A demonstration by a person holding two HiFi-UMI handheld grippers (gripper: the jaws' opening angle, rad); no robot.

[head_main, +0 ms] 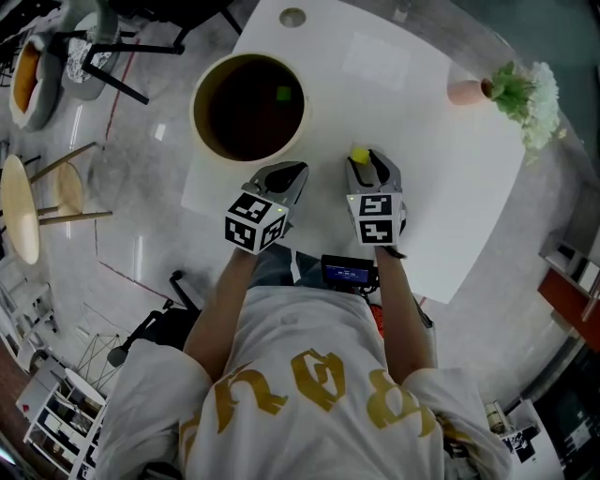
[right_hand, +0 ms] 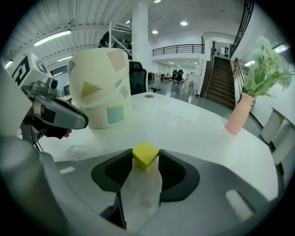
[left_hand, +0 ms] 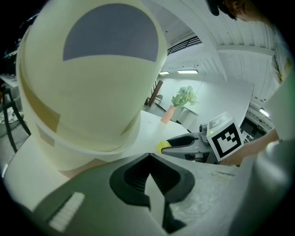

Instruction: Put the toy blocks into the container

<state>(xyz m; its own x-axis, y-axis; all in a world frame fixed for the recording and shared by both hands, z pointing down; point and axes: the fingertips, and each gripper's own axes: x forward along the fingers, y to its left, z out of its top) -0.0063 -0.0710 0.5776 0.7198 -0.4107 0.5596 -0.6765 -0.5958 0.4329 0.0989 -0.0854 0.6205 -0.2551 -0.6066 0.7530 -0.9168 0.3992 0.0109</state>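
Observation:
A small yellow block (right_hand: 145, 154) rests on the white table (head_main: 441, 187), and my right gripper (right_hand: 146, 161) is shut on it, both jaw tips against its sides. In the head view the block (head_main: 359, 155) shows at the tip of that gripper (head_main: 363, 161). The cream container (head_main: 199, 94) stands at the table's far left corner with a green block (head_main: 283, 93) inside. My left gripper (head_main: 298, 170) is shut and holds nothing, close beside the container's near wall (left_hand: 87, 92). The left gripper view also catches the yellow block (left_hand: 162, 147).
A pink vase (head_main: 464, 92) with green and white flowers stands at the table's far right. A round hole (head_main: 292, 17) is set in the table's far edge. Stools (head_main: 19, 202) and a chair stand on the floor to the left.

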